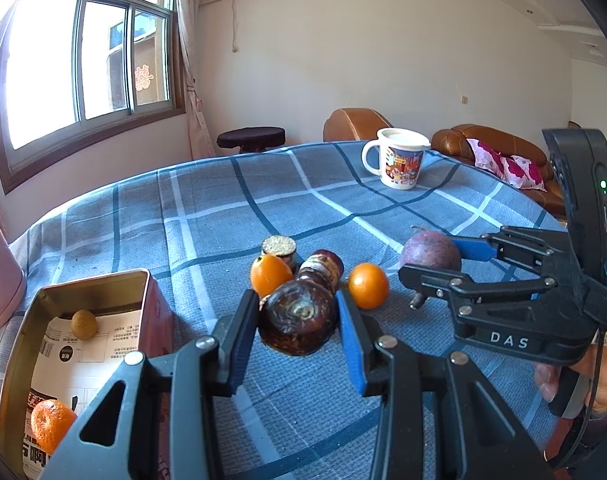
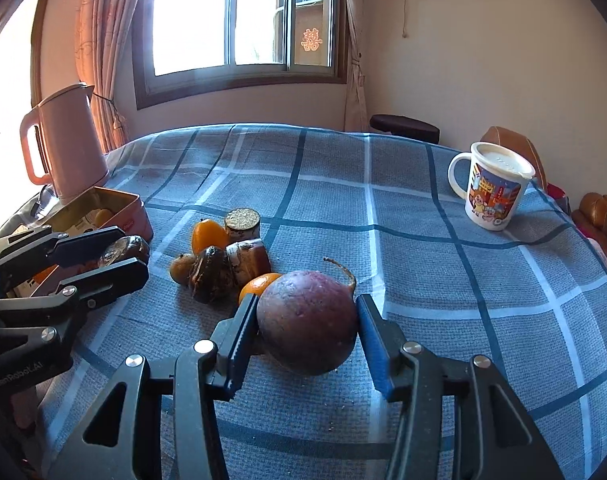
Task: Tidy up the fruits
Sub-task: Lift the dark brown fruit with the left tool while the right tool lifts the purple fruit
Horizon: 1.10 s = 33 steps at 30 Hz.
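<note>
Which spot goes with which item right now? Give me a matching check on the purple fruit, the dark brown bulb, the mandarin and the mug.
Things:
1. purple fruit
2. dark brown bulb
3. mandarin
4. mug

Places:
A. inside the open tin
B. between the fingers of the left gripper
C. standing alone at the far side of the table
D. on the cloth, between the fingers of the right gripper

Pairs: 1-D, 2-B, 3-A, 4-C
</note>
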Motion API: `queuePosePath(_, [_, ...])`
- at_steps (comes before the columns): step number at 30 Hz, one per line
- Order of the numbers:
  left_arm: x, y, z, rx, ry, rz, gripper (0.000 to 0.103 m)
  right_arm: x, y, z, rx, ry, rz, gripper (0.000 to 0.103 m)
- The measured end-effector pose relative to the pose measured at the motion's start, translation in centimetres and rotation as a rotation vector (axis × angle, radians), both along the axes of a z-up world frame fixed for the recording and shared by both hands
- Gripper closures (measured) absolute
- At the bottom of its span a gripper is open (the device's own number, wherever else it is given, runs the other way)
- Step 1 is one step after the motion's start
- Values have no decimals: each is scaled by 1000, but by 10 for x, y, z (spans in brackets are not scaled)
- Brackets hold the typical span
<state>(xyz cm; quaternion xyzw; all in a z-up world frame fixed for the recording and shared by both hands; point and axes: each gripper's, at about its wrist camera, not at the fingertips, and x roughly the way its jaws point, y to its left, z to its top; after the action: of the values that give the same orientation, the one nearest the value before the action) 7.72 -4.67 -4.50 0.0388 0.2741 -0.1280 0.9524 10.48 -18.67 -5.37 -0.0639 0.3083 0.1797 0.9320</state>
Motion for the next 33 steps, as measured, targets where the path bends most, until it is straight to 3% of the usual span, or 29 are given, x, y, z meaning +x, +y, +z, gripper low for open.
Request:
queuePosePath(15, [-16,8,9,-21,-105,40,62,-23,-6,16,53,-158,26,52])
queuePosePath(33, [-33,14,17,-38,-204,65,62,-41,-11,23,85,-263,26,52])
